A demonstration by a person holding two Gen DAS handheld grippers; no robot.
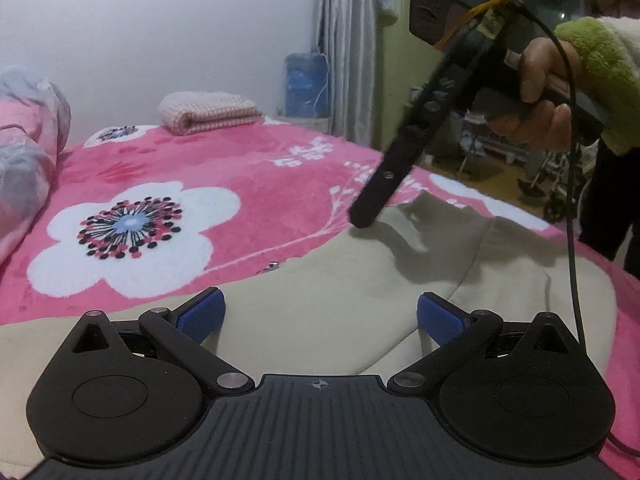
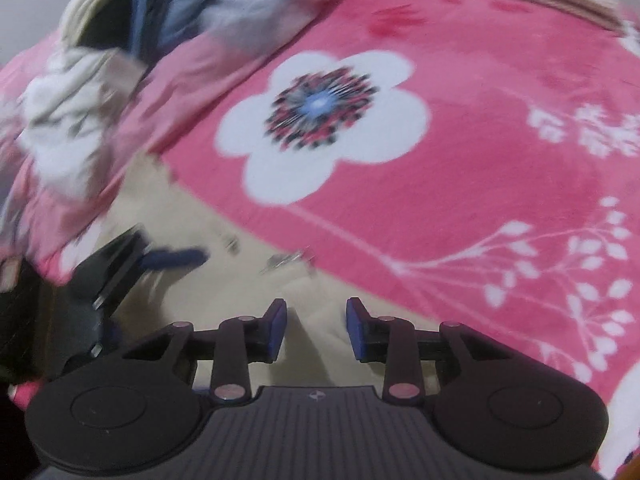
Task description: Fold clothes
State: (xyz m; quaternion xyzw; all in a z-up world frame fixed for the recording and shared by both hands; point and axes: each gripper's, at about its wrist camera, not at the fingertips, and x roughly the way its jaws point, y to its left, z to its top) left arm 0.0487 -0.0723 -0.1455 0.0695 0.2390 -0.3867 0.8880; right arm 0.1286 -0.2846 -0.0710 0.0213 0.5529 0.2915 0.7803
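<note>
A cream garment (image 1: 320, 280) lies spread on the pink flowered blanket (image 1: 248, 168), with a small metal zip pull (image 1: 272, 266) at its far edge. My left gripper (image 1: 320, 312) hovers over the cloth, its blue pads wide apart and nothing between them. The right gripper (image 1: 362, 218), held by a hand in a green fuzzy sleeve (image 1: 600, 64), points steeply down at the garment's far right part. In the right wrist view the right gripper (image 2: 316, 328) is open by a narrow gap above the cream garment (image 2: 192, 216), gripping nothing. The left gripper's fingers (image 2: 176, 258) show blurred at the left.
A folded pink-and-white knit cloth (image 1: 208, 114) rests at the bed's far side. A heap of clothes (image 2: 160, 8) and a pink bundle (image 1: 24, 152) lie along the left. Beyond the bed stand a blue water jug (image 1: 306, 84), a grey curtain (image 1: 348, 40) and a wheeled frame (image 1: 560, 184).
</note>
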